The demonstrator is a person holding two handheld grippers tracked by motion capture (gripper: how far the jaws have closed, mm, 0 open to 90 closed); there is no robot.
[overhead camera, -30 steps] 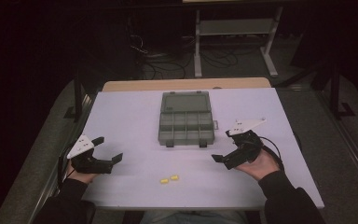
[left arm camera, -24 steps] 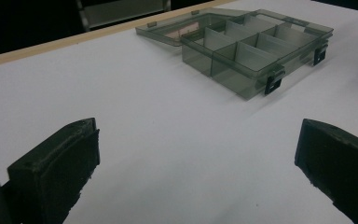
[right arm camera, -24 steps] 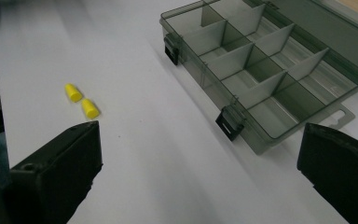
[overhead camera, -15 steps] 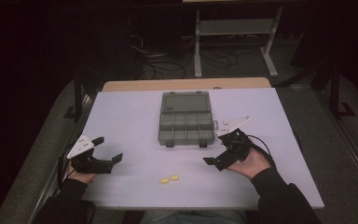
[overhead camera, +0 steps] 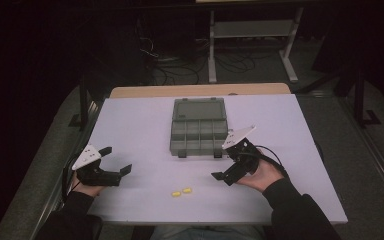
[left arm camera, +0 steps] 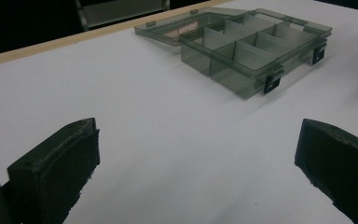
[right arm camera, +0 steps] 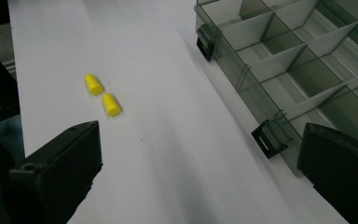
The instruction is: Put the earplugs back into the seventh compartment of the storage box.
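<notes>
A smoky clear compartment box [overhead camera: 199,131] lies open in the middle of the white table [overhead camera: 140,125], lid flat behind it, its compartments bare. Two small yellow pieces [overhead camera: 181,191] lie side by side near the front edge. My right gripper [overhead camera: 223,164] is open, low over the table just right of the pieces and in front of the box's right latch. In the right gripper view the yellow pieces [right arm camera: 102,94] lie ahead on the left and the box [right arm camera: 284,60] on the right. My left gripper [overhead camera: 116,159] rests open at the front left; its view looks across bare table to the box [left arm camera: 256,46].
A wooden strip [overhead camera: 200,90] runs along the table's far edge. Beyond it, a metal stand [overhead camera: 250,30] and cables lie on the dark floor. Dark rails flank the table on both sides.
My right gripper has moved left and slightly toward the front, closer to the yellow pieces. The left gripper, the box and the pieces have stayed put.
</notes>
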